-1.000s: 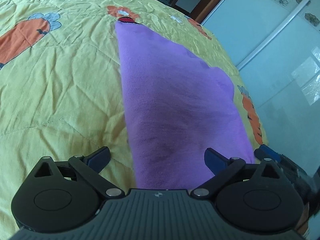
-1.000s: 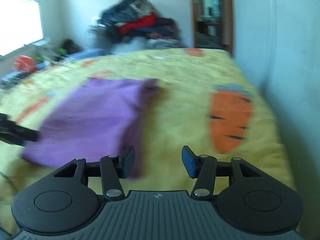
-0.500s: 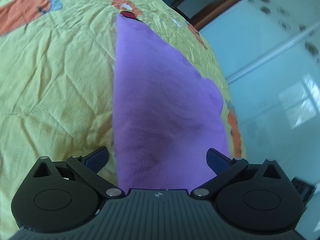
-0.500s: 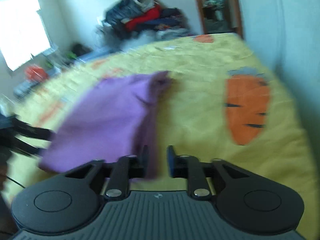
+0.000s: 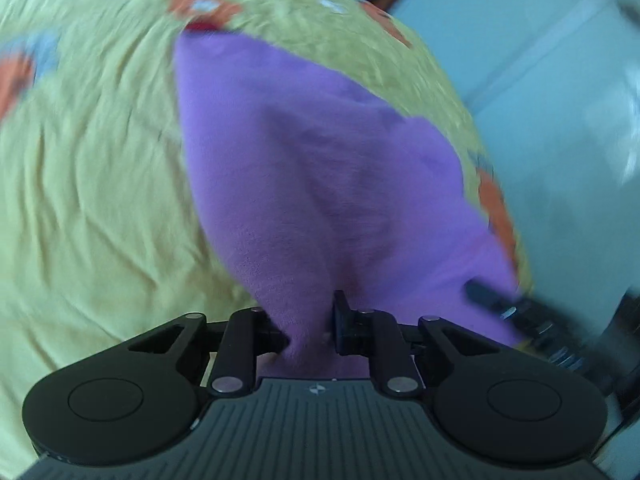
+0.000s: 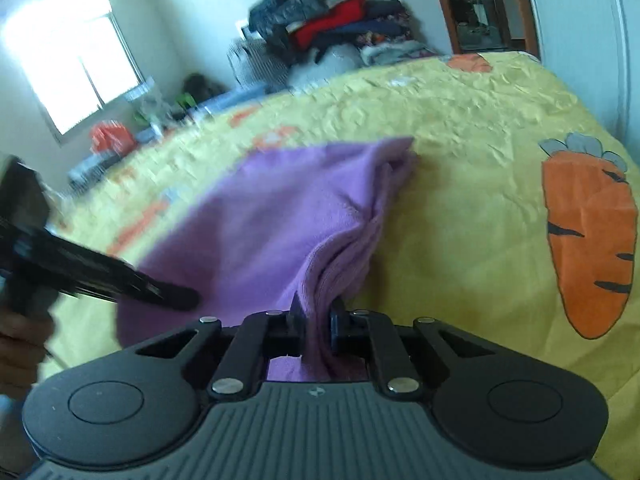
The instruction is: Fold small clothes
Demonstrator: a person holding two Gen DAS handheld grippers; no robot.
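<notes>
A purple garment lies lengthwise on a yellow bedspread with carrot prints. My left gripper is shut on the garment's near edge, and the cloth bunches between its fingers. My right gripper is shut on a gathered corner of the same purple garment. The right gripper's fingers show at the lower right of the left wrist view. The left gripper shows at the left of the right wrist view.
A heap of dark and red clothes is piled beyond the far side of the bed. A window is at the left, a doorway at the far right. A pale wall runs along the bed's right side.
Both grippers have closed from open onto the purple garment's near edge. The cloth now bunches and rises at each grip, and both views are blurred by motion.
</notes>
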